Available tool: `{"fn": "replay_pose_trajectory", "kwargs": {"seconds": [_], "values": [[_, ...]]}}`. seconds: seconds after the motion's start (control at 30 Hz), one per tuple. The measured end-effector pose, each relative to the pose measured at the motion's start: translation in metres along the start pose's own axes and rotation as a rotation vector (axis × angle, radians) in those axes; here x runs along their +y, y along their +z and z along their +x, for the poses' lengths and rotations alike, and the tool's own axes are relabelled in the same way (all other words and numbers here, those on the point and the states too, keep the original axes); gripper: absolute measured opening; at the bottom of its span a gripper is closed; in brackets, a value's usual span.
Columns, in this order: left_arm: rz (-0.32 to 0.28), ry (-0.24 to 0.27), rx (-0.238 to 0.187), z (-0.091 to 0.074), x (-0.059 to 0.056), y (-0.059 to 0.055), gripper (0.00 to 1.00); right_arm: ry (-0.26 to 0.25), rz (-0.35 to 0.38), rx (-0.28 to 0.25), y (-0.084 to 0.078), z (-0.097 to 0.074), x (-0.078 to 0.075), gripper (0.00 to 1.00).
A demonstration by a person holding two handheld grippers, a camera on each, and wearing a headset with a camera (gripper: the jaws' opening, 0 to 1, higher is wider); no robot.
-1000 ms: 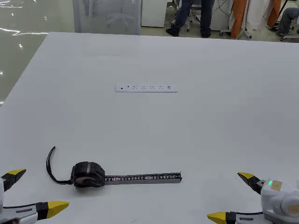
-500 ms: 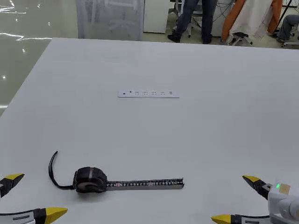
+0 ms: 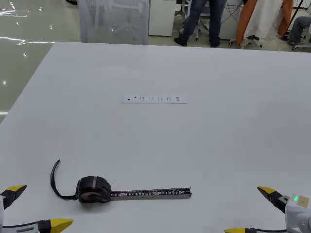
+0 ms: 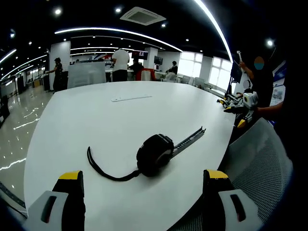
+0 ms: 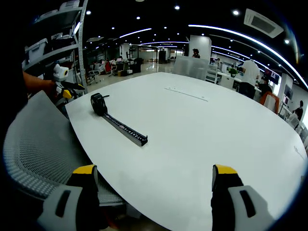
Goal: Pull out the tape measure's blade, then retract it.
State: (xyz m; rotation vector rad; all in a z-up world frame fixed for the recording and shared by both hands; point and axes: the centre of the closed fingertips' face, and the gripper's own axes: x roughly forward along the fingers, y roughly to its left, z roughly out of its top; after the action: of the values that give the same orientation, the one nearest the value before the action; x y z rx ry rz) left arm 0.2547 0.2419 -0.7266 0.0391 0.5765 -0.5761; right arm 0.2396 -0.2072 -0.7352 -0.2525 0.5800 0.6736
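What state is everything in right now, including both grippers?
tape measure, resting on the table, ungripped
blade, partly pulled out
strap, loose, curled
left gripper, open, empty
right gripper, open, empty
power strip, nothing plugged in

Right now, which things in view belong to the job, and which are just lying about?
Job: tape measure, blade, left claw, right claw.
Lying about: power strip, chair.

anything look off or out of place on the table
Only the tape measure: its blade lies partly pulled out, flat on the table, held by nothing. No spill or damage shows.
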Motion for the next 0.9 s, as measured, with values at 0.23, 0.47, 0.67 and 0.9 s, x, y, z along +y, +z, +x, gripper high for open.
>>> {"fn": "replay_pose_trajectory", "kwargs": {"seconds": [0.23, 0.47, 0.67, 0.9], "values": [[-0.022, 0.009, 0.015, 0.003, -0.002, -0.001, 1.00, 0.001, -0.012, -0.003, 0.003, -0.001, -0.001, 1.00], [-0.129, 0.010, 0.058, 0.019, -0.020, 0.007, 1.00, 0.038, -0.035, -0.003, 0.021, 0.007, 0.003, 1.00], [-0.068, 0.015, 0.049, 0.029, -0.033, 0.023, 1.00, 0.065, -0.094, 0.010, 0.030, 0.015, 0.004, 1.00], [-0.056, 0.053, 0.055, 0.045, -0.035, 0.042, 1.00, 0.111, -0.161, 0.049, 0.037, 0.026, 0.005, 0.99]]}}
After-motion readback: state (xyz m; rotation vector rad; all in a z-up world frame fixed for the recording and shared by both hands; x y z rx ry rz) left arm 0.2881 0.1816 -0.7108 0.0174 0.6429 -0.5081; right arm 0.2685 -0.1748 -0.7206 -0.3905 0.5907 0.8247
